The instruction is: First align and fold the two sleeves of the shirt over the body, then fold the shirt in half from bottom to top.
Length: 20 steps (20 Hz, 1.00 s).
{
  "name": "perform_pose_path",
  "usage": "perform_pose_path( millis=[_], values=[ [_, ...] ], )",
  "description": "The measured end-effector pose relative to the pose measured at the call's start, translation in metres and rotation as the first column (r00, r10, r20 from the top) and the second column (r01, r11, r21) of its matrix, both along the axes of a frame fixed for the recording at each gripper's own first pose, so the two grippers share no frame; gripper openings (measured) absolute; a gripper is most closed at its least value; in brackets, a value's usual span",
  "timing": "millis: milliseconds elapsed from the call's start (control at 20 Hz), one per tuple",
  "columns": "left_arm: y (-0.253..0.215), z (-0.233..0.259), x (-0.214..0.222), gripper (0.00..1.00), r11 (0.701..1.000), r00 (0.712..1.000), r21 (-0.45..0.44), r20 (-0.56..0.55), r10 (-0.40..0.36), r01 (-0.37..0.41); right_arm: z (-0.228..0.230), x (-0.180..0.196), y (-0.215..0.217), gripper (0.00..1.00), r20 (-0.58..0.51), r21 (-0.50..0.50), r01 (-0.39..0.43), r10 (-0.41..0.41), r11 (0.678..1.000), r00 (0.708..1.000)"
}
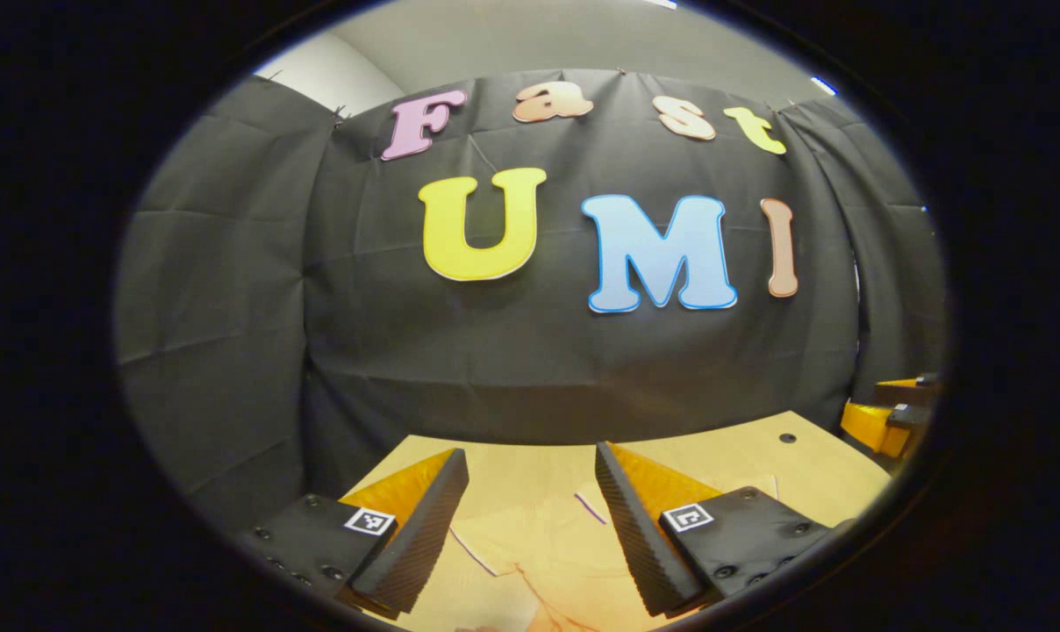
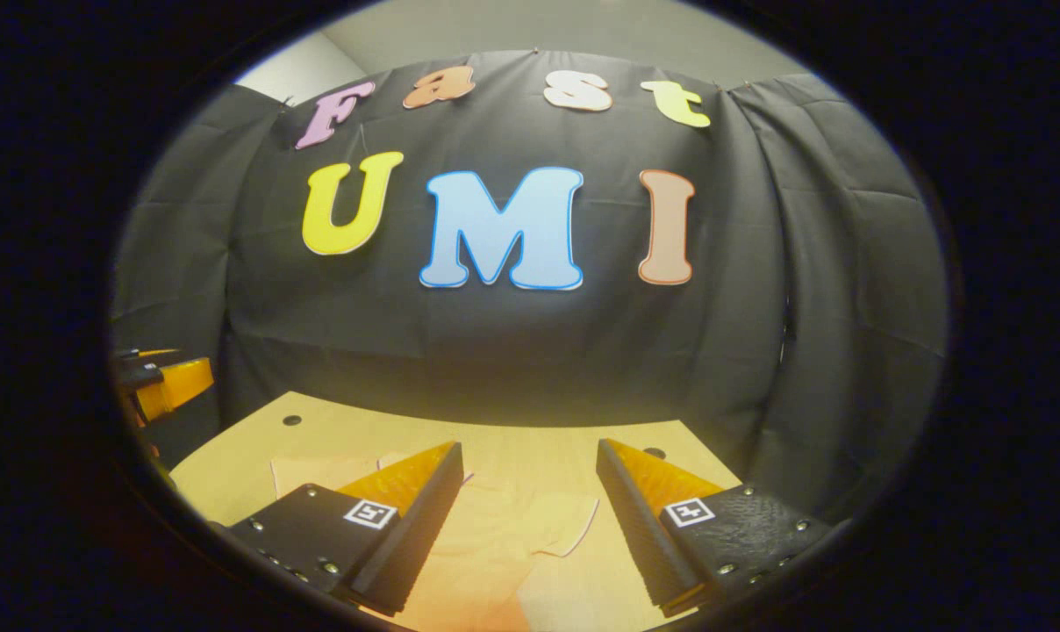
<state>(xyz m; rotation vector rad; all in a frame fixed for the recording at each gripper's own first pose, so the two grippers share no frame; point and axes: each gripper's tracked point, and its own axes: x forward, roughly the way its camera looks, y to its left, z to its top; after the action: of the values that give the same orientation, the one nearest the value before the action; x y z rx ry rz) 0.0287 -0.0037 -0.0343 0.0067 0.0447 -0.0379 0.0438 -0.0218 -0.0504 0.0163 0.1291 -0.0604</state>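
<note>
Left gripper view: the left gripper (image 1: 530,509), jaws apart and empty, hangs above the pale shirt (image 1: 547,553) spread flat on the counter (image 1: 741,452) at bottom centre. Right gripper view: the right gripper (image 2: 530,505), jaws likewise apart, hovers over the shirt (image 2: 495,535), a sleeve (image 2: 565,522) showing between them; the left gripper sits at the left edge.
</note>
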Motion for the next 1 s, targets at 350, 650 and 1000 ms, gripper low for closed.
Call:
perform_pose_path(
  millis=[350,650,1000],
  values=[
    [0.002,-0.004,0.003,0.94,1.000,1.000,-0.006,-0.010,-0.009,0.009,-0.061,0.044,-0.014,0.95,-0.144,0.007,0.031,-0.029,1.000,0.989],
    [0.007,-0.006,0.007,0.96,1.000,1.000,0.003,-0.016,-0.012,0.012,-0.133,0.079,-0.036,0.96,-0.313,0.029,0.068,-0.056,0.997,0.948],
    [0.020,-0.010,0.010,0.94,1.000,0.999,0.014,-0.035,0.000,0.000,-0.205,0.104,-0.055,0.96,-0.477,0.036,0.100,-0.071,0.994,0.876]
  ],
)
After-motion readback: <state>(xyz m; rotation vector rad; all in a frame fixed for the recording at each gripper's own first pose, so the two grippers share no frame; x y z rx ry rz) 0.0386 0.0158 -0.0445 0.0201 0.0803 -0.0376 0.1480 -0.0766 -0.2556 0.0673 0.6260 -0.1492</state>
